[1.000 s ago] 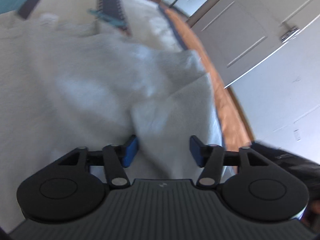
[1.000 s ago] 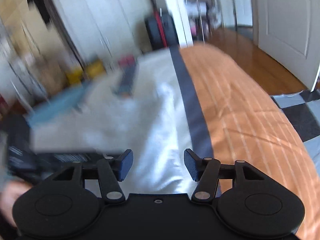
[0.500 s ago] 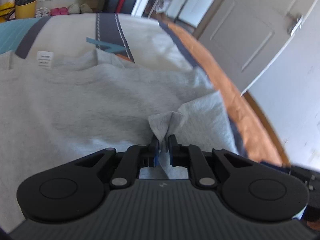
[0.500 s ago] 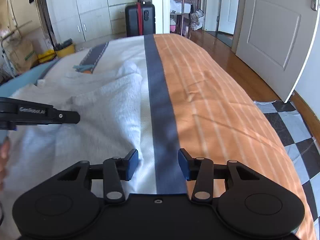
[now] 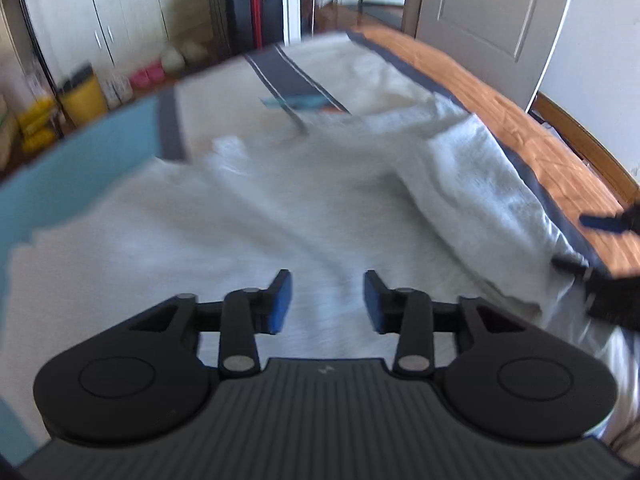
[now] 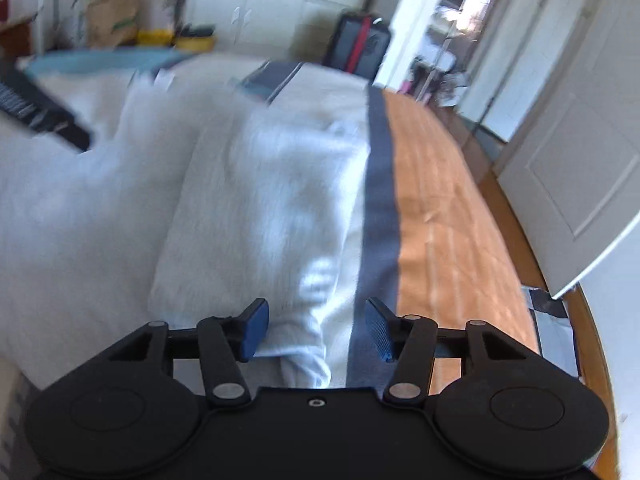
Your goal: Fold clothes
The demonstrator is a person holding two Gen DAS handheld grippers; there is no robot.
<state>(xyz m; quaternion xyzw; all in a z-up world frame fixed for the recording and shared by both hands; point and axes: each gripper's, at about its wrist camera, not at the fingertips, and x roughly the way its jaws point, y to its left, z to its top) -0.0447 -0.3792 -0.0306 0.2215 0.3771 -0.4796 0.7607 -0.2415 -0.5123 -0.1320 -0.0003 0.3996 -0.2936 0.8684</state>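
A light grey garment (image 5: 280, 216) lies spread on the bed, with its right side folded over into a thick strip (image 5: 480, 184). The same garment shows in the right wrist view (image 6: 256, 208), blurred. My left gripper (image 5: 326, 300) is open and empty, just above the garment's near part. My right gripper (image 6: 316, 328) is open and empty over the folded strip's near end, beside the bed's dark stripe (image 6: 380, 208). The right gripper also shows at the right edge of the left wrist view (image 5: 604, 240).
The bed cover has an orange part (image 6: 440, 216) on the right and a teal part (image 5: 80, 152) on the left. A black suitcase (image 5: 248, 12) stands beyond the bed. A white door (image 6: 580, 160) is on the right, with wardrobes and yellow bins (image 5: 84, 96) behind.
My left gripper was shut on a fold of the garment half a second ago; it has let go, opened and lifted back. My right gripper has moved left over the folded strip.
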